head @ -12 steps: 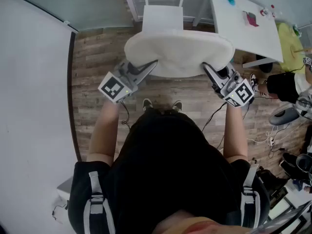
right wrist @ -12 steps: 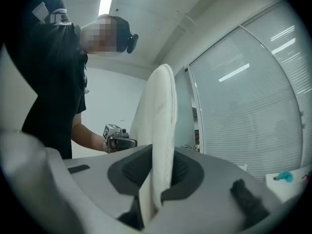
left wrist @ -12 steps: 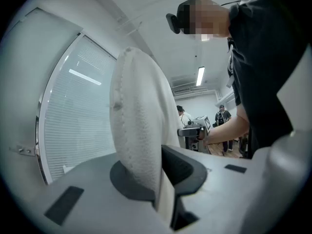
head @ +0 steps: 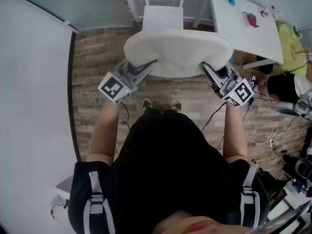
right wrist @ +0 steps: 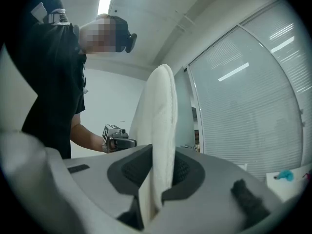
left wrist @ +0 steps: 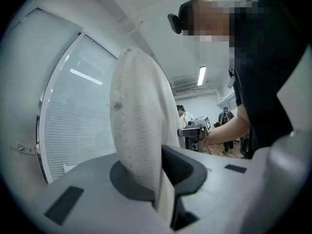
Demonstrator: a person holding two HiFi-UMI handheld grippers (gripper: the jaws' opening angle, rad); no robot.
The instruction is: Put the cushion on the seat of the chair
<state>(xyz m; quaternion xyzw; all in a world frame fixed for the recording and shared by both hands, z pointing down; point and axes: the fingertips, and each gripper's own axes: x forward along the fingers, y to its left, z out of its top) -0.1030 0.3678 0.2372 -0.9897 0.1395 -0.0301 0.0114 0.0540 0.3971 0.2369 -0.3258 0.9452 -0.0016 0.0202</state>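
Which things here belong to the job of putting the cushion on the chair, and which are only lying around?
For the job: cushion, chair, left tongs and right tongs, both clamped on the cushion.
Lying about: white table, pink object on it, floor cables.

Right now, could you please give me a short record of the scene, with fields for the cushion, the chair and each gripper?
cushion: white, round, held flat in front of the chair
left gripper: shut on the cushion's left edge
right gripper: shut on the cushion's right edge
chair: white, seat bare where it shows, just beyond the cushion
table: white, right of the chair, small items on it
floor: wood planks
status: cushion not yet laid on the seat
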